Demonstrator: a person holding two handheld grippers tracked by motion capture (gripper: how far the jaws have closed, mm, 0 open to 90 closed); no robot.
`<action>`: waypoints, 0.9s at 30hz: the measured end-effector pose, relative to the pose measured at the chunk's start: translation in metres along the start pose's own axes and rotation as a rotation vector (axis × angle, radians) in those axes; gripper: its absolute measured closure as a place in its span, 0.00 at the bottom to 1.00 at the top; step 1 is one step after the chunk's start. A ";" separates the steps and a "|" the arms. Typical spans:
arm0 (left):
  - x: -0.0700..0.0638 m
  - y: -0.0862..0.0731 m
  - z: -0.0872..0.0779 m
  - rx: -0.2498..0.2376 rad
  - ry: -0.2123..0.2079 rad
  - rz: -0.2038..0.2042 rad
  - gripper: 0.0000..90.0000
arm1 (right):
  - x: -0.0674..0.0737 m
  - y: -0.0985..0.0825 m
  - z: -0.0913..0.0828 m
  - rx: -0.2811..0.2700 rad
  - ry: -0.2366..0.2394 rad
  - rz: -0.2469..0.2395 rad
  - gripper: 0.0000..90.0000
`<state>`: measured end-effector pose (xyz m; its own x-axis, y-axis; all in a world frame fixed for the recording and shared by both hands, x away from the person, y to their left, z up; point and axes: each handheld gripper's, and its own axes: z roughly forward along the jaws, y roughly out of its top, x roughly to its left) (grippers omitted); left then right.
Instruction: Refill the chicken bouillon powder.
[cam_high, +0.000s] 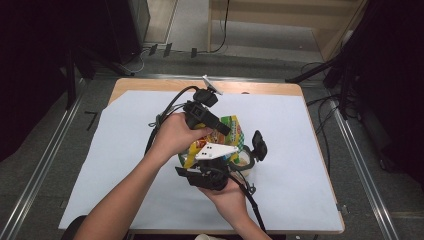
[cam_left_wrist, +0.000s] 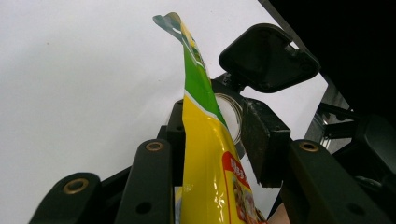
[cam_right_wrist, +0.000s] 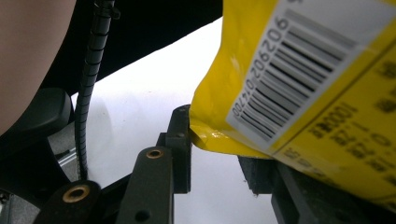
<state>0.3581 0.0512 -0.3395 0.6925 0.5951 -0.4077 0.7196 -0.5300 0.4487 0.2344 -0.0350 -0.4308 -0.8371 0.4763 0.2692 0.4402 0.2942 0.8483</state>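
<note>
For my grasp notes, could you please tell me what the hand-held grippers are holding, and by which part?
A yellow-and-green plastic snack pouch: the left hand-held gripper pinches its flat body, the right hand-held gripper its yellow bottom corner.

Glossy plastic snack bag (cam_left_wrist: 205, 158), matt paper sheet (cam_high: 125, 165)

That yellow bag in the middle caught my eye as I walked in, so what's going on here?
A person holds a gripper in each hand over a white sheet. The left gripper and the right gripper each have the yellow and green snack bag between their jaws. A clear container sits beside it.
</note>
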 end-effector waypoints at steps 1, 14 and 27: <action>0.000 0.000 0.000 -0.002 -0.001 -0.003 0.74 | 0.000 0.000 0.000 0.001 0.001 0.001 0.77; 0.000 0.000 0.000 0.001 0.000 -0.002 0.74 | 0.001 0.001 0.000 0.003 0.001 -0.004 0.77; 0.001 0.000 0.000 -0.001 -0.002 -0.002 0.74 | 0.000 0.000 0.000 0.003 -0.001 -0.008 0.77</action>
<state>0.3585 0.0516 -0.3401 0.6913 0.5947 -0.4104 0.7209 -0.5285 0.4484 0.2341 -0.0345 -0.4308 -0.8403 0.4746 0.2619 0.4342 0.3003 0.8493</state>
